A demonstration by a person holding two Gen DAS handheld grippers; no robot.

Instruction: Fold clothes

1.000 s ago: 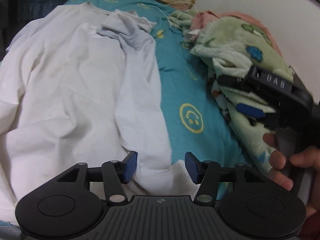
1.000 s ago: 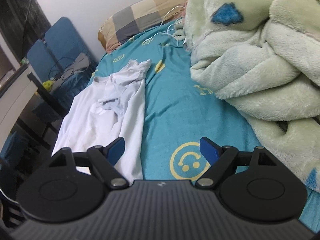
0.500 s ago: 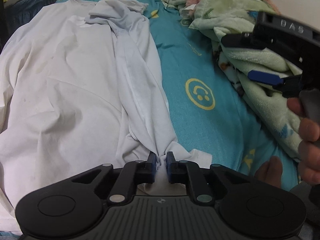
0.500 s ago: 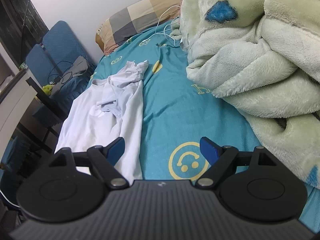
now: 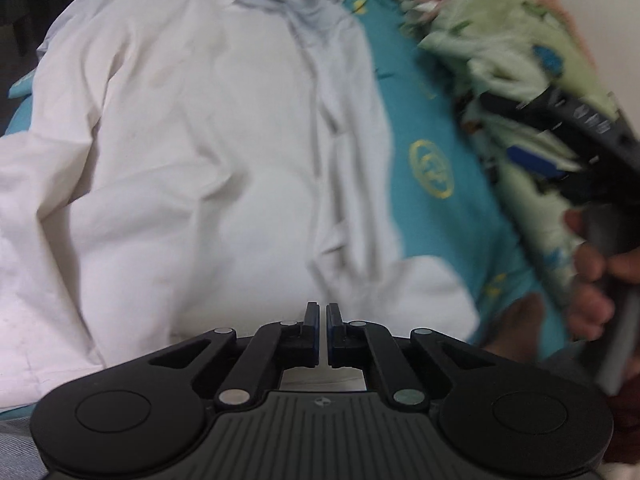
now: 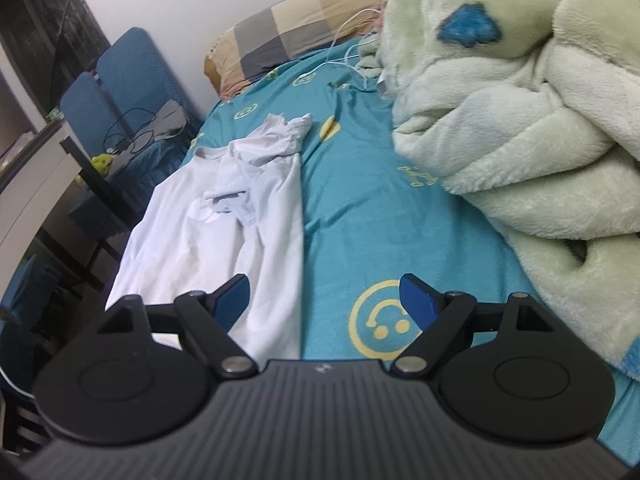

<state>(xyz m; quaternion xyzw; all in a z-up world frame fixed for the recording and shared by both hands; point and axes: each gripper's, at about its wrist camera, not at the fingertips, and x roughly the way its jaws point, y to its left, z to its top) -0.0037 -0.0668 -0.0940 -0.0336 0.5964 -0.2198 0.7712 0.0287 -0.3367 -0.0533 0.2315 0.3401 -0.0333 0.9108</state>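
1. White T-shirt (image 5: 208,152) lay spread lengthwise on the teal smiley-print bedsheet (image 6: 360,208), collar end away from both tools, one sleeve folded over the chest. Its hem sat directly under the left gripper (image 5: 322,320).
2. Change noted: a second before, the left gripper stood with jaws apart over the hem's near corner; it then closed on a bunched pinch of that hem. At this moment the jaws were together with only a sliver between the pads. Cloth lay just ahead of and beneath the tips, but blur hid whether any fabric was in the slit; could not tell that the hem was caught.
3. The left view had also swung, the shirt smeared by motion.
4. Reading for the task: likely the hem grab that starts a fold toward the collar; if the pinch missed, a re-grasp would be needed.
5. Right gripper (image 6: 326,300) hung with jaws wide apart and nothing between them, shirt edge just left of its left finger, smiley print under the gap. It was unchanged through the second.
6. Outward: green plush blanket (image 6: 520,128) heaped to the right, plaid pillow (image 6: 296,36) at the far end.
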